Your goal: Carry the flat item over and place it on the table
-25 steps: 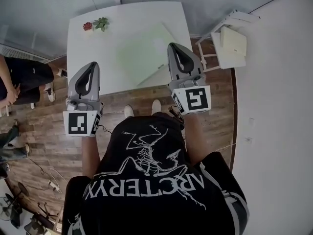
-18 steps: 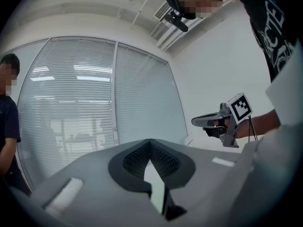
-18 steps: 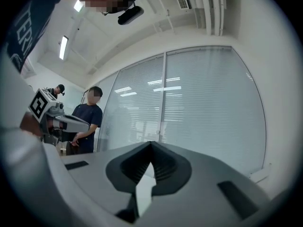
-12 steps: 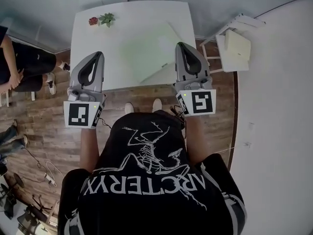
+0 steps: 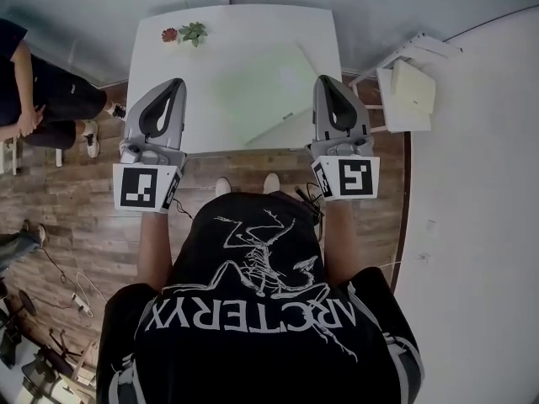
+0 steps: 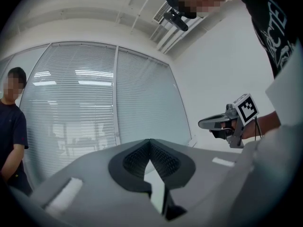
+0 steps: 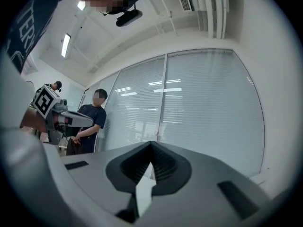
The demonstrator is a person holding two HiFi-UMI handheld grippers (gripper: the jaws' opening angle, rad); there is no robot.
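Note:
A pale green flat sheet (image 5: 259, 87) lies on the white table (image 5: 168, 74), one corner reaching toward the near edge. My left gripper (image 5: 176, 83) is held over the table's near left edge, shut and empty. My right gripper (image 5: 325, 80) hovers at the near right edge, just right of the sheet, also shut with nothing in it. In the left gripper view the left gripper (image 6: 150, 141) has its jaws meeting and points up at window blinds. The right gripper (image 7: 151, 144) looks the same in the right gripper view.
A small red flower with green leaves (image 5: 185, 34) sits at the table's far left corner. A white chair (image 5: 404, 87) with a pale flat thing on it stands to the right, by the white wall. A person (image 5: 38, 99) stands to the left on the wood floor.
Both grippers have drifted a little to the right in the head view and stayed shut. The green sheet lies in the same place on the table.

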